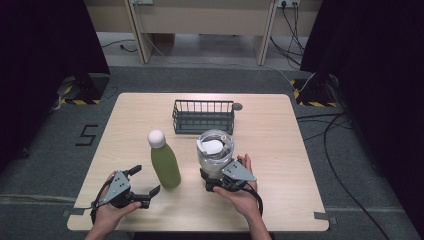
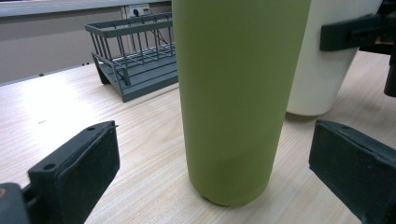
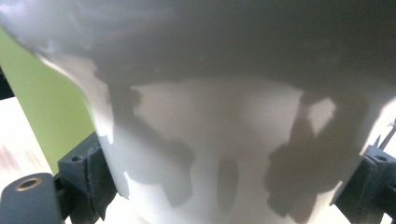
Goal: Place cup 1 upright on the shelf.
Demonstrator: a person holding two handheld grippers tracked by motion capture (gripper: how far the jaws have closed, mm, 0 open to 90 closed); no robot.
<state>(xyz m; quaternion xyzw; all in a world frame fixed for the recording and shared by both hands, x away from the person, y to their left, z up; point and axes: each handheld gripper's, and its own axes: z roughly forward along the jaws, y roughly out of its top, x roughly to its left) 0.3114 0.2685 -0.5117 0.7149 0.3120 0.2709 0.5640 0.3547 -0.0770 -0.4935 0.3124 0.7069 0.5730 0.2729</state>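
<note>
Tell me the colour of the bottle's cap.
White: the bottle is green with a round white cap, best seen in the high view.

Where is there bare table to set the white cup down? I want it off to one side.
Free: the right side between the white cup and the table edge, and the left side beyond the green bottle. Crowded: the middle, where bottle, cup and wire basket stand close, with the left gripper near the bottle.

You had a matt, smooth green bottle (image 1: 165,167), a glossy white cup (image 1: 215,152) with clear lid — on a pale wood-grain table (image 1: 280,150), beside a dark wire basket (image 1: 203,116).
</note>
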